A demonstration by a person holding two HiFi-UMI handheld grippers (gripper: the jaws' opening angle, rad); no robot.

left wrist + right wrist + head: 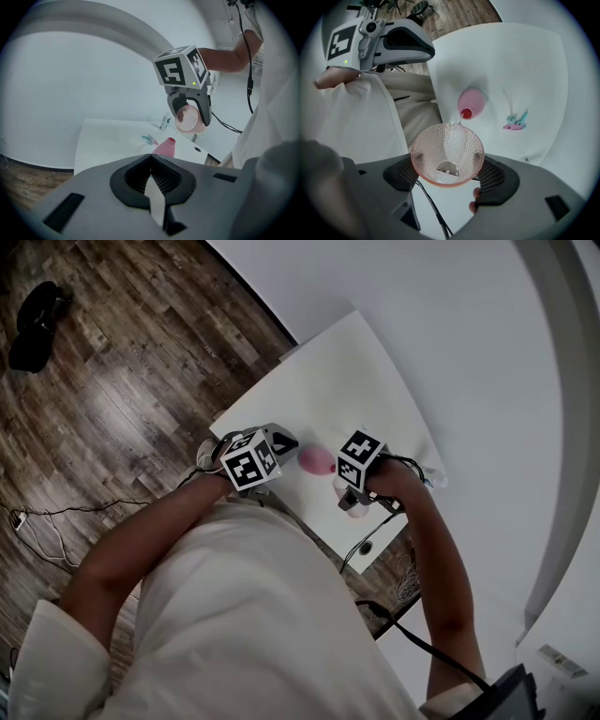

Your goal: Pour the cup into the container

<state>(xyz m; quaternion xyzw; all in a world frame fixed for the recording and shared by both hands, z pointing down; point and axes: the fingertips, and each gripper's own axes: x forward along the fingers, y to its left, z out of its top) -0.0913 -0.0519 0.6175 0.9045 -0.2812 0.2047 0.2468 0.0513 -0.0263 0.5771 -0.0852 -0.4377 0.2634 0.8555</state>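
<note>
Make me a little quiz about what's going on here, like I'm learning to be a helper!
1. True or false: the right claw is shut on the cup.
2. Pick one. The tipped cup is pouring into: A, the pink bottle; B, a frying pan; C, a bucket on the floor.
3. Fill in the word: the pink bottle stands on the white ____.

Key:
1. True.
2. A.
3. table.
</note>
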